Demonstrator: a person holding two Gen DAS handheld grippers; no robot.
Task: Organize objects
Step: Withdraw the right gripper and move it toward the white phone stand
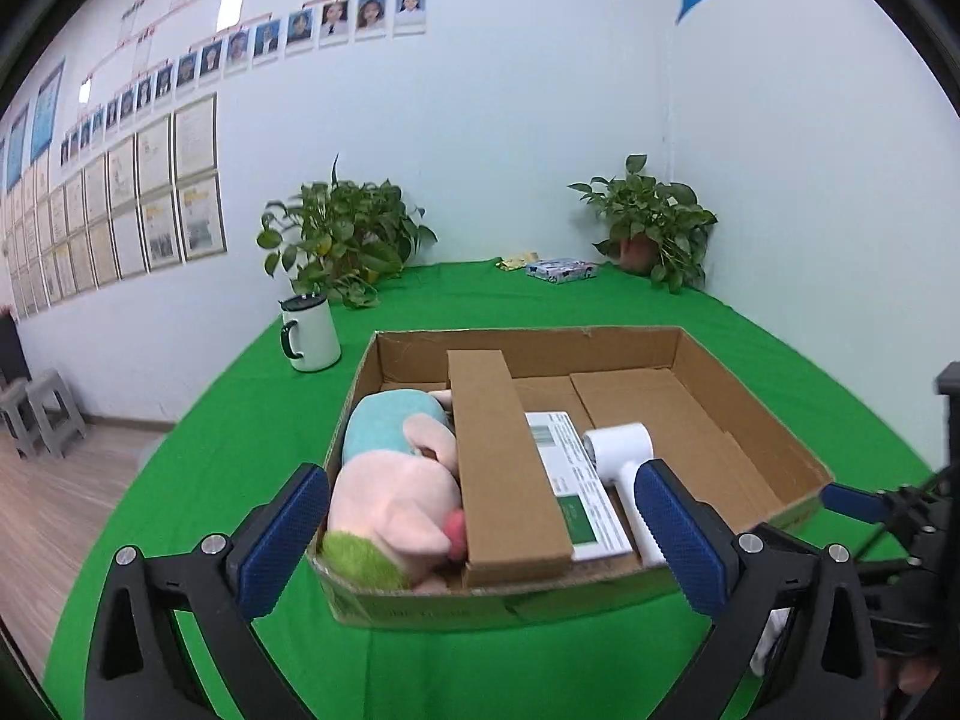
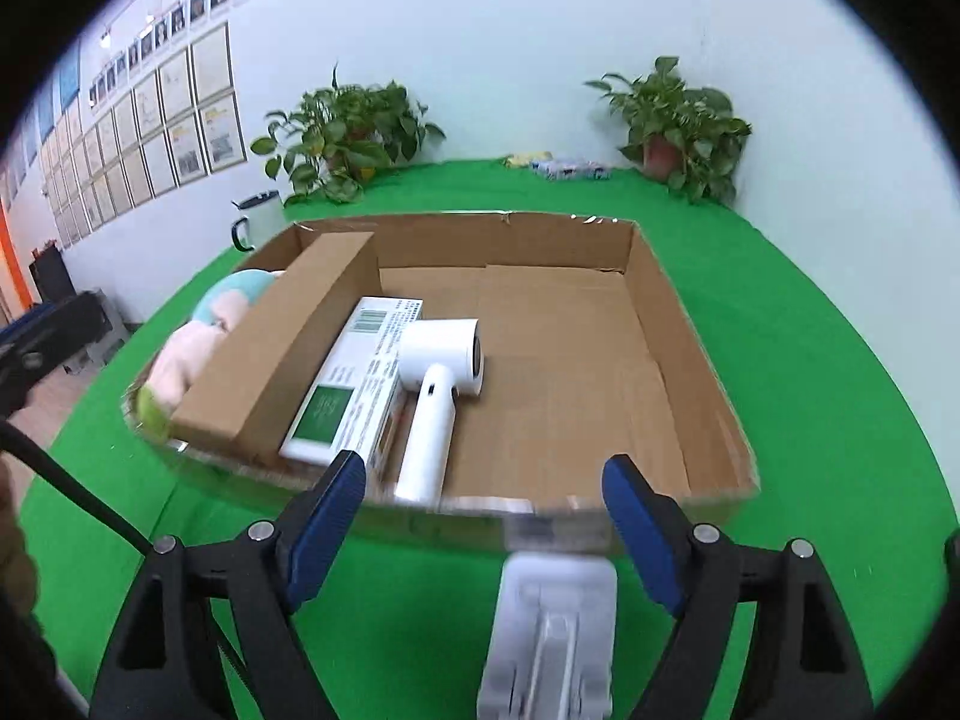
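An open cardboard box (image 1: 750,414) (image 2: 678,336) sits on the green table. It holds a pink and teal plush toy (image 1: 390,480) (image 2: 186,354), a long brown carton (image 1: 504,468) (image 2: 282,348), a white and green package (image 1: 576,480) (image 2: 354,384) and a white hair dryer (image 1: 624,456) (image 2: 438,384). My left gripper (image 1: 486,546) is open at the box's near wall. My right gripper (image 2: 486,534) is open and empty before the near wall, above a blurred white plastic object (image 2: 552,630) on the cloth.
A white mug (image 1: 309,333) (image 2: 255,219) stands left of the box. Two potted plants (image 1: 342,234) (image 1: 651,222) stand at the back wall, with a small patterned packet (image 1: 561,270) between them. The table's edge drops to a wooden floor on the left.
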